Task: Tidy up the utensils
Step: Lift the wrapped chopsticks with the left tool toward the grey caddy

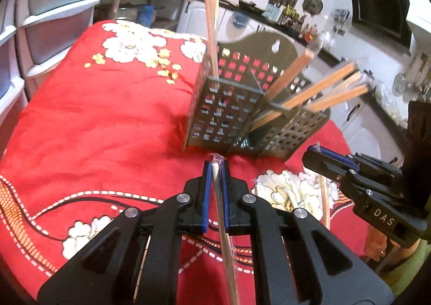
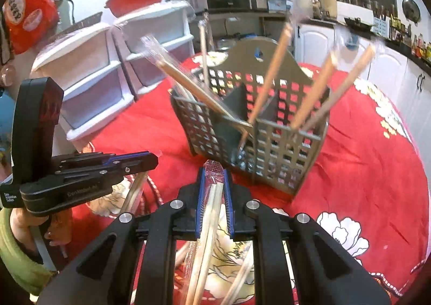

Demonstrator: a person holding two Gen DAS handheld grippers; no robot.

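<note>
A grey perforated utensil holder (image 1: 229, 114) (image 2: 256, 127) stands on the red flowered tablecloth, with several wrapped chopstick pairs (image 1: 320, 87) (image 2: 274, 73) leaning in its compartments. My left gripper (image 1: 215, 167) is shut on a plastic-wrapped chopstick pair (image 1: 223, 224), just in front of the holder. My right gripper (image 2: 212, 173) is shut on another wrapped chopstick pair (image 2: 207, 218), also close in front of the holder. The right gripper shows in the left wrist view (image 1: 317, 154), and the left gripper shows in the right wrist view (image 2: 150, 161).
White plastic drawer units (image 1: 54, 17) (image 2: 107, 73) stand beyond the table's far left. More wrapped chopsticks (image 2: 242, 275) (image 1: 324, 197) lie on the cloth under the grippers. A kitchen counter with bottles (image 1: 291, 17) runs behind.
</note>
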